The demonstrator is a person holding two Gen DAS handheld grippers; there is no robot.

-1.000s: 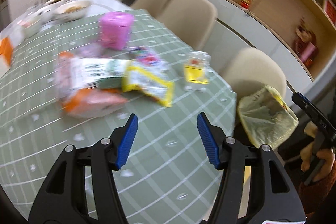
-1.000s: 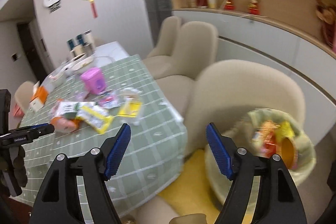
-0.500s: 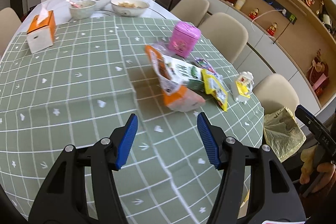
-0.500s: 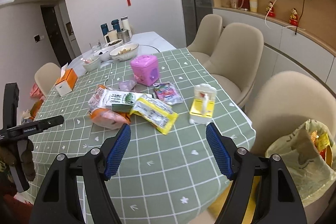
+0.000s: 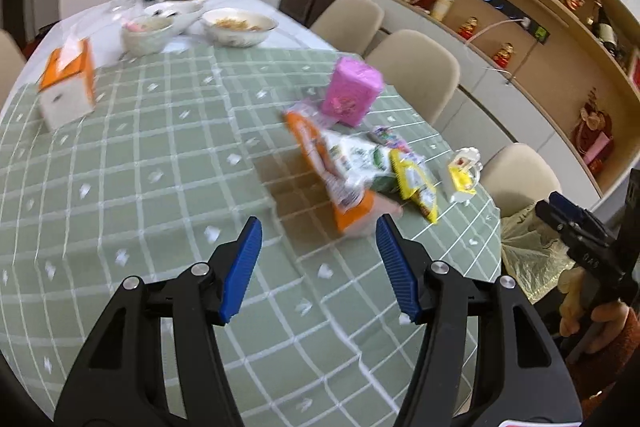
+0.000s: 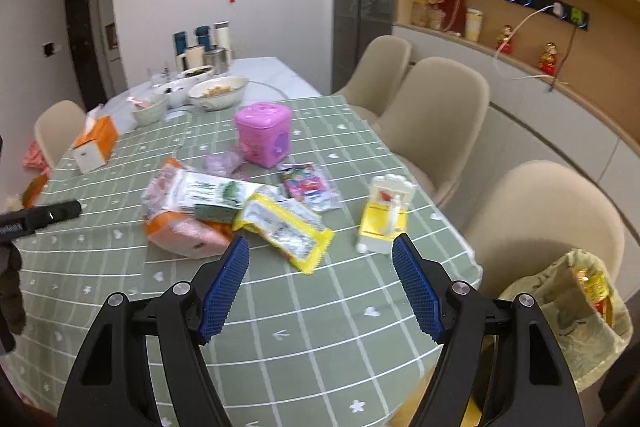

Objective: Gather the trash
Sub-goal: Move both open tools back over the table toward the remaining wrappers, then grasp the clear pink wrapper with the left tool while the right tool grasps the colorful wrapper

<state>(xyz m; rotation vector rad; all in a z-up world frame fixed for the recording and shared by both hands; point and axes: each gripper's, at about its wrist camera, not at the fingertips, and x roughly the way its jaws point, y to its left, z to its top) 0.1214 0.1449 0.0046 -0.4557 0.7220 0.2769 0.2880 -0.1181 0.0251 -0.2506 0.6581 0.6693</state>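
left gripper [image 5: 318, 223]: jaws spread wide, nothing between them, above the green checked tablecloth [image 5: 140, 155], near side of the wrapper pile
right gripper [image 6: 320, 245]: jaws spread wide, holding nothing, just near of the yellow wrapper [image 6: 286, 227]
trash pile: orange snack bag [image 6: 180, 223] left, white-green packet [image 6: 212, 193] lying on it, yellow wrapper to the right, pink-blue wrapper [image 6: 308, 185] farther back
yellow-white package [image 6: 386, 215]: upright, right of the pile, near the table's right edge
pink container [image 6: 264, 133]: far side of the pile
tissue box [image 6: 96, 145]: far left
bowls [image 6: 218, 93]: far end of the table
trash bag [image 6: 576, 311]: off the table, near right, open, wrappers inside
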